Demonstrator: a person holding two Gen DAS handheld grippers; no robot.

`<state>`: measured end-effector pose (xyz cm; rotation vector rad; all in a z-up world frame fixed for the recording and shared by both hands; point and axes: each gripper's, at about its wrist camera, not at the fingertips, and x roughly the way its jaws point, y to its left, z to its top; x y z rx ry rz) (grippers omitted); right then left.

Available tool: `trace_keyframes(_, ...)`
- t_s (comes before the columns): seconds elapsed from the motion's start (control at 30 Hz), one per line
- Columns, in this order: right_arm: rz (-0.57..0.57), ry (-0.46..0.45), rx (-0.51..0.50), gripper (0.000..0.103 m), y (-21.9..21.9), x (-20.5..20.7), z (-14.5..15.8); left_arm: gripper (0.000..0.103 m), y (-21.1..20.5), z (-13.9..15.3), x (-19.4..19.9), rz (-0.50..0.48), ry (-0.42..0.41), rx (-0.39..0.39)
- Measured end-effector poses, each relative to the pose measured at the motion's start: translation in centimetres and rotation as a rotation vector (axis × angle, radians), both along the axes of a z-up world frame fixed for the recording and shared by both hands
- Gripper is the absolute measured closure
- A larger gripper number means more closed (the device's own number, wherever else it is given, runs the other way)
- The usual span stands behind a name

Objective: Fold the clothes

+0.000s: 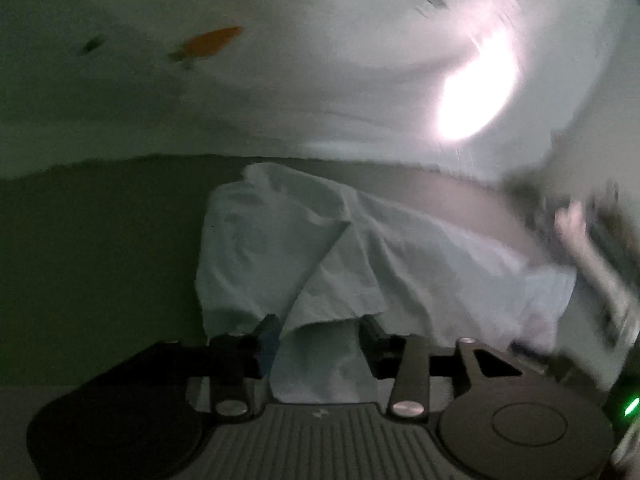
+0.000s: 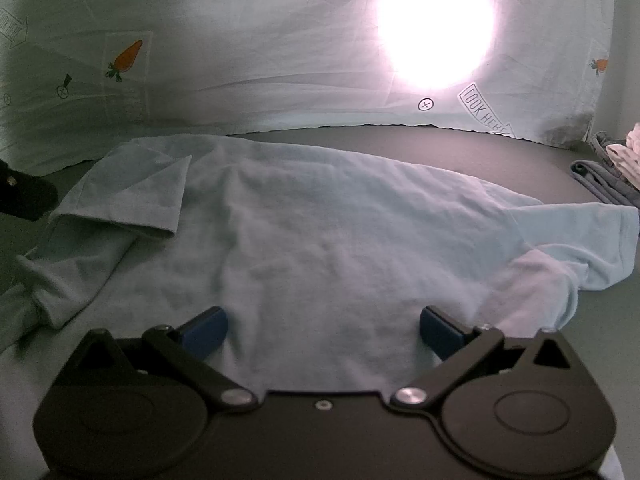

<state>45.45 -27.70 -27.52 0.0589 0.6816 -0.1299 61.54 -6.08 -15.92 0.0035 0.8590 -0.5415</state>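
A pale blue t-shirt (image 2: 320, 240) lies spread on the dark grey table (image 2: 500, 152), one sleeve (image 2: 132, 196) folded over at the left. My right gripper (image 2: 322, 332) is open, its blue-padded fingers wide apart just above the shirt's near part. In the left wrist view the same shirt (image 1: 300, 248) drapes over my left gripper (image 1: 320, 340). A fold of cloth hangs between its fingers, which stand partly apart; the cloth hides the tips. The right gripper and hand show blurred at the right edge (image 1: 592, 248).
A white sheet with carrot prints (image 2: 240, 60) hangs behind the table, lit by a bright glare (image 2: 436, 28). A pile of grey and pale clothes (image 2: 612, 168) lies at the table's far right.
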Motion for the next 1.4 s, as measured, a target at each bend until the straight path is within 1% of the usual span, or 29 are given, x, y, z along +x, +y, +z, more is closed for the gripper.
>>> trace_keyframes(0.07, 0.000, 0.000, 0.000, 0.000, 0.0, 0.0, 0.0, 0.042, -1.7, -0.9, 0.1, -0.091, -0.043, 0.080)
trace_keyframes(0.1, 0.000, 0.000, 0.000, 0.000, 0.0, 0.0, 0.0, 0.042, -2.3, -1.4, 0.2, -0.111, -0.067, 0.120)
trace_keyframes(0.17, 0.000, 0.000, 0.000, 0.000, 0.0, 0.0, 0.0, 0.043, -3.5, -2.3, 0.6, -0.092, -0.113, 0.192)
trace_keyframes(0.2, -0.001, -0.001, 0.000, 0.000, 0.0, 0.0, 0.0, 0.045, -3.7, -2.6, 0.9, -0.079, -0.121, 0.203)
trace_keyframes(0.23, -0.001, -0.001, 0.000, 0.000, -0.1, 0.0, -0.1, 0.049, -3.7, -2.8, 1.2, -0.069, -0.117, 0.200)
trace_keyframes(0.27, -0.001, -0.001, 0.000, 0.000, -0.1, 0.0, -0.1, 0.068, -3.8, -2.9, 1.4, -0.060, -0.114, 0.197)
trace_keyframes(0.3, -0.001, -0.001, 0.000, 0.000, -0.1, 0.0, -0.1, 0.100, -3.6, -2.9, 1.7, -0.041, -0.117, 0.194)
trace_keyframes(0.33, -0.001, -0.001, 0.000, 0.000, -0.1, 0.0, -0.1, 0.099, -3.2, -2.7, 1.8, -0.015, -0.125, 0.193)
trace_keyframes(0.37, -0.001, -0.001, 0.000, 0.000, -0.1, 0.0, -0.1, 0.100, -2.9, -2.5, 2.0, 0.010, -0.132, 0.191)
trace_keyframes(0.43, -0.001, -0.001, 0.000, 0.000, -0.1, 0.0, -0.1, 0.100, -0.7, -1.0, 2.3, 0.103, -0.136, 0.127)
trace_keyframes(0.5, -0.002, -0.001, 0.000, 0.000, -0.1, -0.1, -0.1, 0.100, 3.2, 1.5, 2.4, 0.246, -0.155, 0.058)
trace_keyframes(0.57, -0.002, -0.001, 0.000, 0.000, -0.1, -0.1, -0.1, 0.100, 8.2, 4.2, 2.0, 0.404, -0.218, 0.052)
trace_keyframes(0.67, -0.002, -0.001, -0.001, 0.000, -0.1, 0.0, -0.1, 0.099, 15.7, 5.7, 1.5, 0.599, -0.249, 0.125)
trace_keyframes(0.73, -0.002, -0.001, -0.002, 0.000, -0.1, 0.0, -0.1, 0.099, 20.4, 4.8, 1.4, 0.692, -0.216, 0.152)
trace_keyframes(0.77, -0.002, 0.000, -0.002, 0.000, -0.1, 0.0, -0.1, 0.102, 21.8, 3.7, 1.6, 0.749, -0.205, 0.215)
trace_keyframes(0.8, -0.003, 0.000, -0.002, 0.000, -0.1, 0.0, -0.1, 0.102, 22.9, 2.2, 2.0, 0.787, -0.174, 0.319)
trace_keyframes(0.83, -0.003, 0.001, -0.002, 0.000, -0.1, 0.0, -0.1, 0.101, 23.8, 0.9, 2.5, 0.794, -0.129, 0.394)
trace_keyframes(0.87, -0.003, 0.002, -0.002, 0.000, -0.1, 0.0, -0.1, 0.101, 24.6, 0.3, 2.5, 0.810, -0.096, 0.389)
trace_keyframes(0.93, -0.004, 0.003, -0.002, 0.000, -0.1, 0.0, -0.1, 0.101, 26.0, 0.0, 1.5, 0.868, -0.044, 0.298)
trace_keyframes(0.97, -0.004, 0.004, -0.002, 0.000, -0.1, 0.0, -0.1, 0.096, 26.6, -0.1, 1.1, 0.897, -0.019, 0.251)
trace_keyframes(1.0, -0.004, 0.004, -0.002, 0.000, -0.1, 0.0, -0.1, 0.085, 27.0, -0.1, 0.5, 0.910, -0.003, 0.198)
trace_keyframes(1.03, -0.004, 0.005, -0.002, 0.000, -0.1, 0.0, -0.1, 0.080, 26.8, 0.0, -0.1, 0.905, 0.005, 0.152)
trace_keyframes(1.07, -0.005, 0.006, -0.002, 0.000, -0.1, 0.0, -0.1, 0.073, 26.3, -0.1, -0.5, 0.894, 0.015, 0.127)
trace_keyframes(1.13, -0.007, 0.007, -0.002, 0.000, -0.1, 0.0, 0.0, 0.066, 25.1, -0.6, -0.9, 0.858, 0.038, 0.092)
trace_keyframes(1.2, -0.007, 0.006, -0.002, 0.000, -0.1, -0.1, 0.0, 0.058, 24.1, -1.3, -1.3, 0.828, 0.071, 0.027)
trace_keyframes(1.27, -0.007, 0.004, -0.001, 0.000, -0.1, -0.1, -0.1, 0.056, 23.4, -1.7, -1.3, 0.815, 0.103, -0.076)
trace_keyframes(1.33, -0.006, 0.003, -0.002, 0.000, 0.0, -0.1, -0.1, 0.044, 23.4, -2.2, -1.5, 0.810, 0.127, -0.214)
trace_keyframes(1.37, -0.006, 0.003, -0.002, 0.000, -0.1, -0.1, -0.1, 0.035, 23.4, -2.5, -1.5, 0.808, 0.140, -0.276)
trace_keyframes(1.4, -0.006, 0.002, -0.002, 0.000, -0.1, -0.1, -0.1, 0.034, 23.4, -2.8, -1.4, 0.810, 0.153, -0.327)
